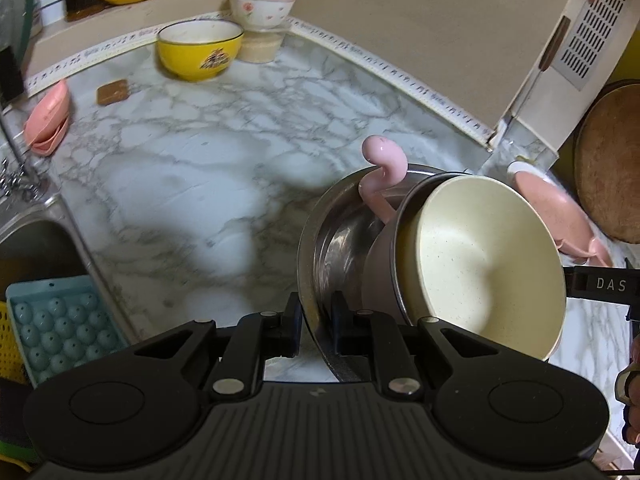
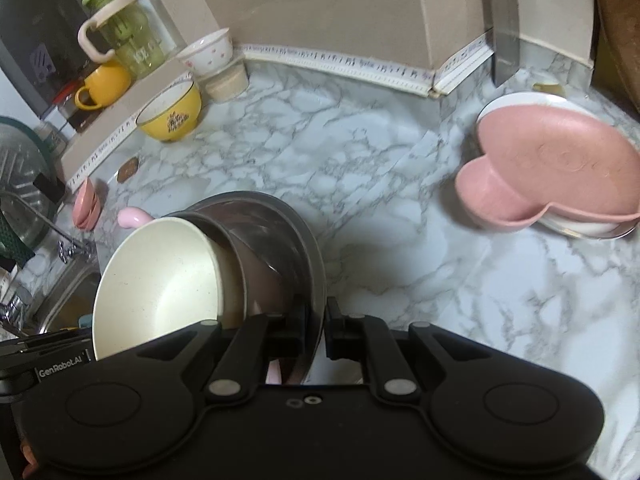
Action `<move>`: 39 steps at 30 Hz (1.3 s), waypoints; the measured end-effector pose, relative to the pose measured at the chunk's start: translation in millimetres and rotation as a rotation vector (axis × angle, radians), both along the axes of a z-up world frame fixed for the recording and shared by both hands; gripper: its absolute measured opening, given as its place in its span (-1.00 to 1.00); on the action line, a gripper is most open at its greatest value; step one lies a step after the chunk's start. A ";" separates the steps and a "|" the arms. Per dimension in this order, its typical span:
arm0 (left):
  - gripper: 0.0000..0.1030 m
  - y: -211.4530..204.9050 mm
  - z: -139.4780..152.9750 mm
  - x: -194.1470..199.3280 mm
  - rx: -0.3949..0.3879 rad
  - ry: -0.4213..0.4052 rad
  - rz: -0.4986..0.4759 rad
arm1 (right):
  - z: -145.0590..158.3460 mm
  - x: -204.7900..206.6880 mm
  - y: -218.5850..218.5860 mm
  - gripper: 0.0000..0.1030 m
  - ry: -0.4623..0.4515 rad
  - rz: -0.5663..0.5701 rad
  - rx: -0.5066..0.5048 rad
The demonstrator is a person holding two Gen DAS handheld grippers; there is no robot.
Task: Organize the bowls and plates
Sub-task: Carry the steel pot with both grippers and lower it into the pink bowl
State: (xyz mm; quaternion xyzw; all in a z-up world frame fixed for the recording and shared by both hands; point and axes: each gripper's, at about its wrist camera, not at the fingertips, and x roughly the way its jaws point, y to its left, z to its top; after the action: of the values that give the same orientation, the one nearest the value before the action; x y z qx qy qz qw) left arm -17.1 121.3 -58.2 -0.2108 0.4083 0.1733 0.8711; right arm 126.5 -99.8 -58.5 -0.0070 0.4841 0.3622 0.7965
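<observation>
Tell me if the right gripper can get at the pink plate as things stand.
Probably not yet: the right gripper is shut on the steel bowl rim, sharing the stack with the left gripper. The marble toward the pink plate looks bare.

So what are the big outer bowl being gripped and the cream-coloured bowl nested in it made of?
The outer bowl looks like stainless steel: grey, shiny, with streaky reflections inside and a thin rim. The cream bowl looks matte and faintly speckled, with a thick rim; possibly wheat-straw plastic or melamine, though glazed ceramic cannot be ruled out.
</observation>
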 end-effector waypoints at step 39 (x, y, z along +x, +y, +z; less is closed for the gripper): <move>-0.74 -145.6 45.3 246.6 0.051 -0.025 -0.190 | 26.2 192.8 -166.4 -0.81 -0.049 -0.258 0.037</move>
State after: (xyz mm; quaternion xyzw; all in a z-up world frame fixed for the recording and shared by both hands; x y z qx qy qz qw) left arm 229.4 -24.4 -12.9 -0.1512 0.4112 0.0977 0.8936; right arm 319.3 -266.2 -32.3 0.0615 0.4546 0.2653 0.8481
